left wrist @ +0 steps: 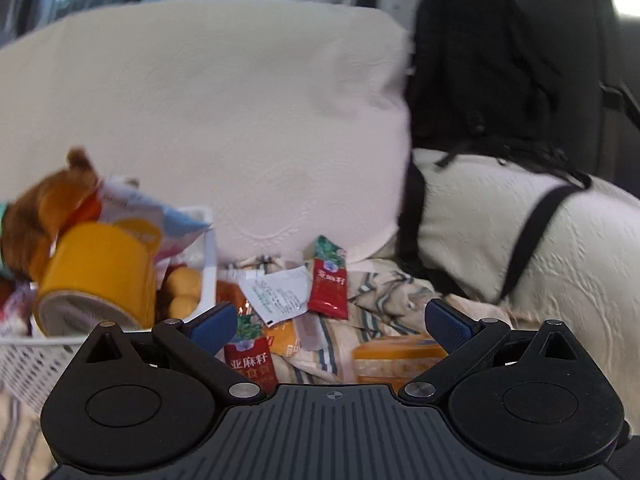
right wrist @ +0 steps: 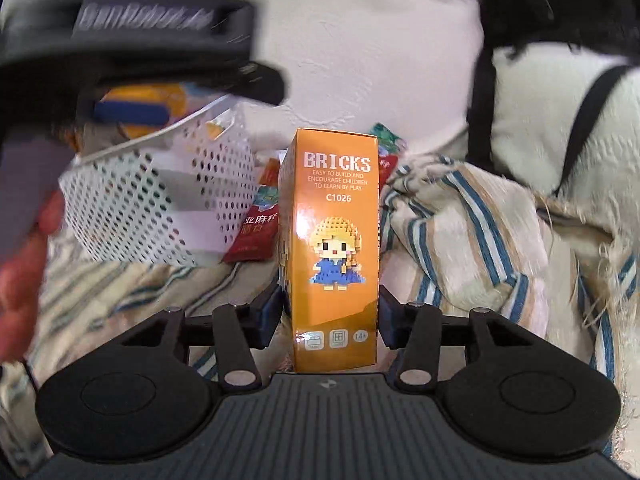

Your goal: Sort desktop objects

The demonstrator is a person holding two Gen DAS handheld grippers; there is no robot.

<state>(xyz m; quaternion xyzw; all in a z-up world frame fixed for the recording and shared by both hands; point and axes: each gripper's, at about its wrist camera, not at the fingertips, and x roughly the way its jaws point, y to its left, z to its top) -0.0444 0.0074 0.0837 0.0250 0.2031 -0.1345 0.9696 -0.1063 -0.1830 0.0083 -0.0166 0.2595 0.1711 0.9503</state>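
My right gripper (right wrist: 330, 312) is shut on an orange BRICKS box (right wrist: 334, 248), its blue pads pressed on the box's two sides, holding it upright above the striped cloth (right wrist: 472, 232). In the left wrist view the same orange box (left wrist: 396, 356) shows low between the fingers. My left gripper (left wrist: 326, 320) stands open with nothing between its pads, over red sachets (left wrist: 329, 280) and a white packet (left wrist: 280, 292). A white mesh basket (right wrist: 160, 208) sits left of the box; it holds a yellow can (left wrist: 96, 276), a plush toy (left wrist: 52, 204) and snack bags.
A big white pillow (left wrist: 240, 120) stands behind the clutter, with a black backpack (left wrist: 480, 60) and its straps to the right on the white bedding (left wrist: 560, 260). The other gripper (right wrist: 140, 32) and a hand (right wrist: 20, 280) appear blurred at the left of the right wrist view.
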